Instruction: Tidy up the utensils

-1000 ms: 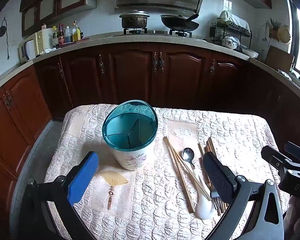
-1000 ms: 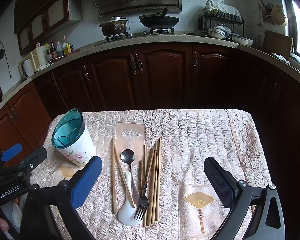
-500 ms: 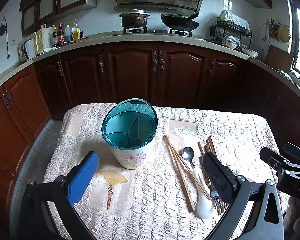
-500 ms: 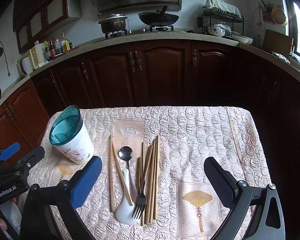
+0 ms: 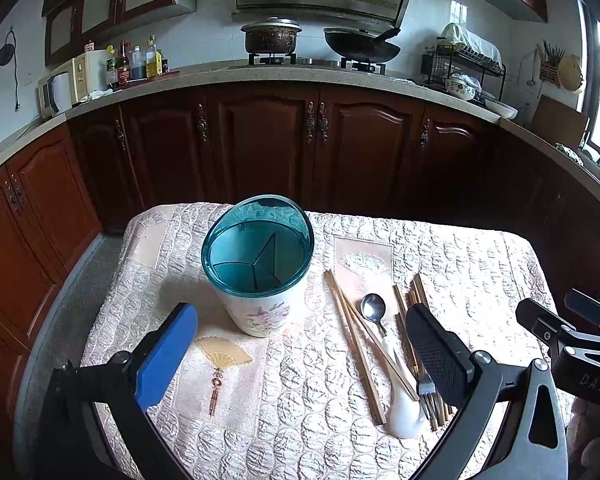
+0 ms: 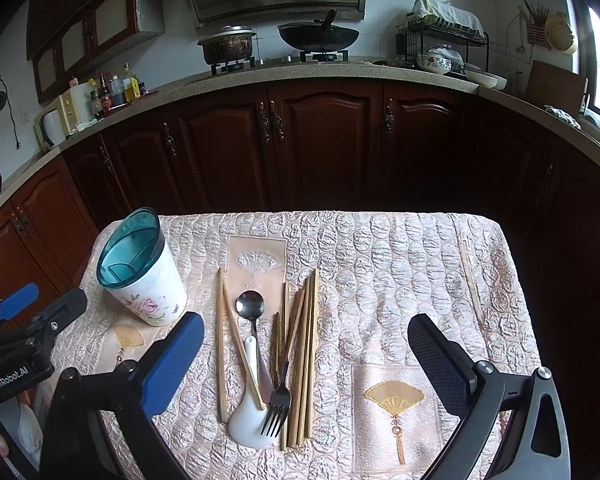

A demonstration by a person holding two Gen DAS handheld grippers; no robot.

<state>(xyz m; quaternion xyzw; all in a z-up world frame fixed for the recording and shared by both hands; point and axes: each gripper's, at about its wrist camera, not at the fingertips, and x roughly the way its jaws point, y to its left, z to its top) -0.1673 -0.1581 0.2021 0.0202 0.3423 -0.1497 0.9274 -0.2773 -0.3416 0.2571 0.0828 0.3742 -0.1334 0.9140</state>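
Utensils lie in a loose bundle on the quilted cloth [image 6: 400, 264] of the tabletop, near the middle and toward the near edge: a metal spoon [image 6: 251, 305] with its bowl at the far end, a white ceramic spoon [image 6: 247, 420] with its bowl at the near end, a fork [image 6: 277, 410] with tines pointing near, and several wooden chopsticks [image 6: 306, 344] running near to far on both sides of them. One chopstick crosses diagonally over the white spoon's handle. Left of the bundle, apart from it, stands an upright holder [image 6: 142, 268] with a teal rim, a floral white body and inner dividers; its compartments look empty. The left tool [image 5: 300, 354] hovers above the cloth just near the holder, spread wide with nothing between its fingers. The right tool [image 6: 306, 362] hangs over the near part of the bundle, likewise wide apart and gripping nothing.
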